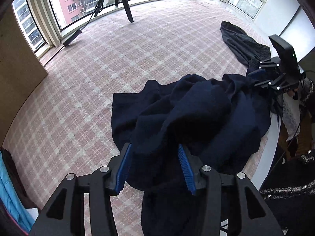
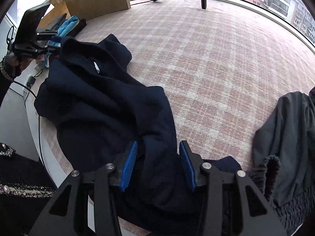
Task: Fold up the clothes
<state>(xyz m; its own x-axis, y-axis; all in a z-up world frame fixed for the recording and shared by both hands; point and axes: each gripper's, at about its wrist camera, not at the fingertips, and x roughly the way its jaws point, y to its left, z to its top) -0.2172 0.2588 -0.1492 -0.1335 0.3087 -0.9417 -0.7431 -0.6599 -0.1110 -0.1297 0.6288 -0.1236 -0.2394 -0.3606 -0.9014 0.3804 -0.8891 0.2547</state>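
A pink plaid bedcover carries a crumpled navy garment near its front edge, with dark grey trousers lying apart to its right. The left gripper and the right gripper stand at opposite ends of the garment, each with blue-padded jaws parted around a bunched fold of it.

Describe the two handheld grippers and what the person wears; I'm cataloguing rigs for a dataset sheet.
Both the left gripper and the right gripper have matte black linkage frames with silver round bolts and ribbed blue finger pads. A black slab-shaped unit sits on top of the right one. The sleeve is black with sparkly trim.
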